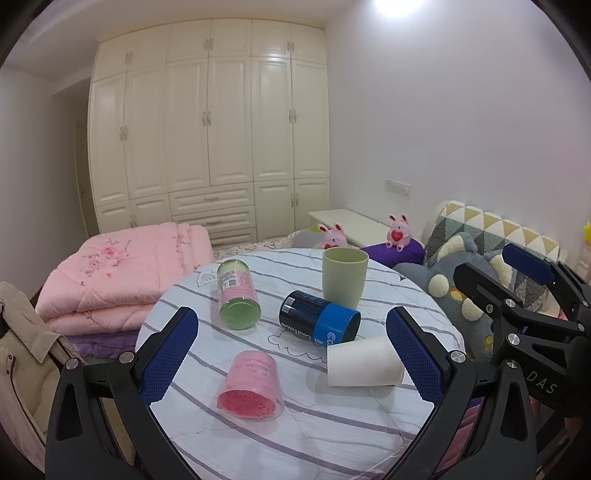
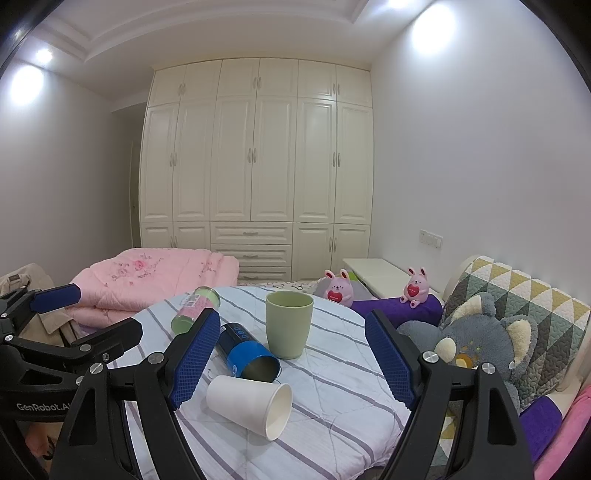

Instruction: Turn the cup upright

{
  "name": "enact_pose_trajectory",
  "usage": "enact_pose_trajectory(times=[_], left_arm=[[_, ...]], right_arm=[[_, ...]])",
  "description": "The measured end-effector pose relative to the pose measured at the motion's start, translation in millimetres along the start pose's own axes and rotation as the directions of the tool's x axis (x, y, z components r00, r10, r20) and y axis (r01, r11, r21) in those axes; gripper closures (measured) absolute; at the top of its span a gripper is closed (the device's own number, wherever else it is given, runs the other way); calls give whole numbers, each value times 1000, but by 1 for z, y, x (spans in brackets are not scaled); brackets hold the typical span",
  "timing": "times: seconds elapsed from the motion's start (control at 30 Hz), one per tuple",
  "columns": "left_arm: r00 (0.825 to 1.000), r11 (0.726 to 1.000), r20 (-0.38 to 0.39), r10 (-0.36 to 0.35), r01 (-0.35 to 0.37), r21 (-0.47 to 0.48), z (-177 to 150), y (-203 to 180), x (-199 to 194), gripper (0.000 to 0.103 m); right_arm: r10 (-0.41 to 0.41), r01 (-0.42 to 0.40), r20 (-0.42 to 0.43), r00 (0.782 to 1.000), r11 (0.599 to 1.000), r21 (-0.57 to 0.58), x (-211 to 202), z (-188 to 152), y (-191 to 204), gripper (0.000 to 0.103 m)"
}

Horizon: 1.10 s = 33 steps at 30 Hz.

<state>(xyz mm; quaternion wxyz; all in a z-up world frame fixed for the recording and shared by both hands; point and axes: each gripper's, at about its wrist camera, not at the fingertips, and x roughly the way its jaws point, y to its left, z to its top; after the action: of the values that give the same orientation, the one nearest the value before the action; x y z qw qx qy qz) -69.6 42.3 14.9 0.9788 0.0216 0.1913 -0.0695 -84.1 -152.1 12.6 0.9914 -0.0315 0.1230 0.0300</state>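
Near edge of desk (image 2: 351,435): white paper cup (image 2: 247,404) on its side, mouth facing right. Both grippers, left gripper (image 1: 291,354) and right gripper (image 2: 291,360), spread apart, empty, hovering. Pre-grasp; next needs closing across cup wall, then rotating upright.

Both views are evenly and fairly brightly lit from overhead. A recessed round ceiling light (image 1: 397,5) blows out to pure white at the top of the left wrist view; the right wrist view shows bright glare patches on the white side walls (image 2: 430,35). Shadows under the objects on the round striped quilted table (image 2: 332,387) are soft and short. Fisheye distortion bows the tall cream wardrobe (image 1: 210,125) and darkens the corners to black. Focus is reasonably sharp centrally and slightly soft towards the edges.
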Motion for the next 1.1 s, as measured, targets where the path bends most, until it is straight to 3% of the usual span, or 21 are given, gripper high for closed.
enact_pose_trajectory(times=[1.1], left_arm=[[1000, 1000, -19, 1, -1, 6, -8, 0, 10, 0]], right_arm=[[4, -4, -34, 999, 1000, -8, 14, -5, -3, 21]])
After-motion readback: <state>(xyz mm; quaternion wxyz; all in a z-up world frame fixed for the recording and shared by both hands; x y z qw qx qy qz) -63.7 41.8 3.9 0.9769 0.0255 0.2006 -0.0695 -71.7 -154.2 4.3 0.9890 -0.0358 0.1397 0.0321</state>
